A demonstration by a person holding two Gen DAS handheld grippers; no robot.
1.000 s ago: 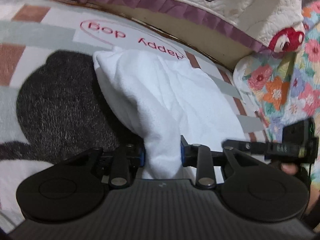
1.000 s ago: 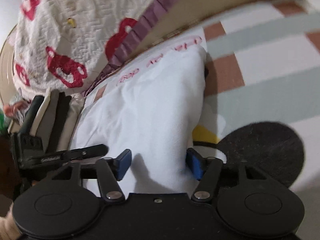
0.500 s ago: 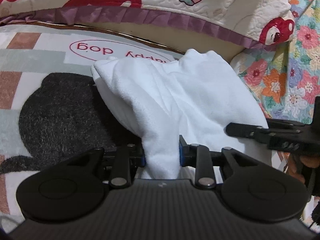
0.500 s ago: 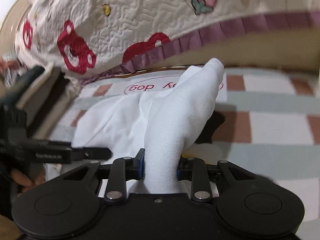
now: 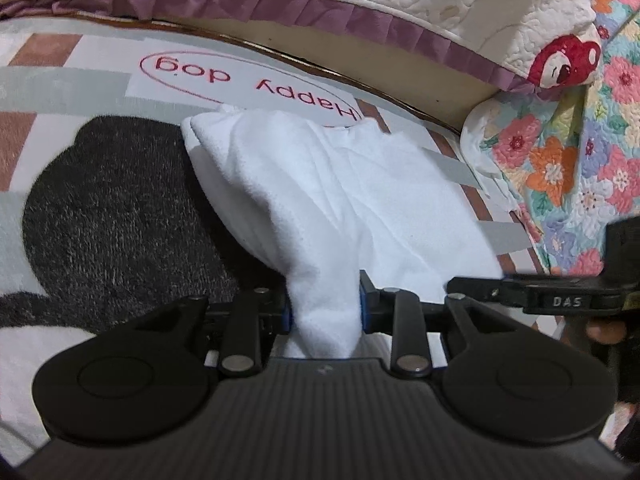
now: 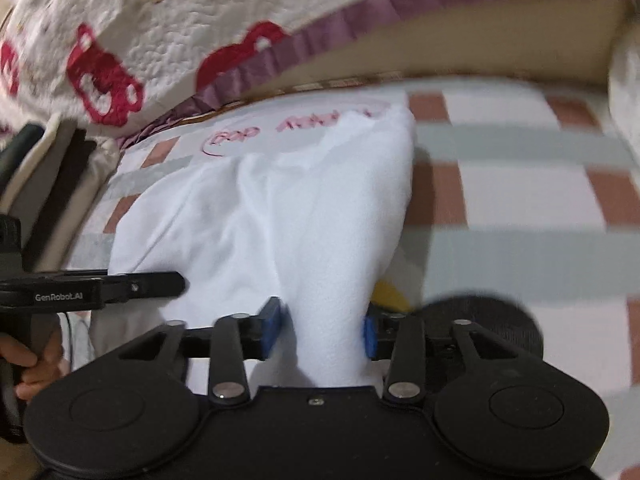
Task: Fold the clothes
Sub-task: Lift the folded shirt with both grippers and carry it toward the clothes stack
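One white garment (image 5: 340,200) lies bunched on the checked blanket (image 5: 80,80), covering part of its red "Happy dog" print (image 5: 248,80). My left gripper (image 5: 324,308) pinches a fold of it between blue pads. My right gripper (image 6: 324,328) stands a little wider, the cloth touching only its right pad. Beyond lies a quilted bedspread (image 5: 480,8).

White garment (image 5: 344,200), bunched, on blanket (image 5: 100,208)
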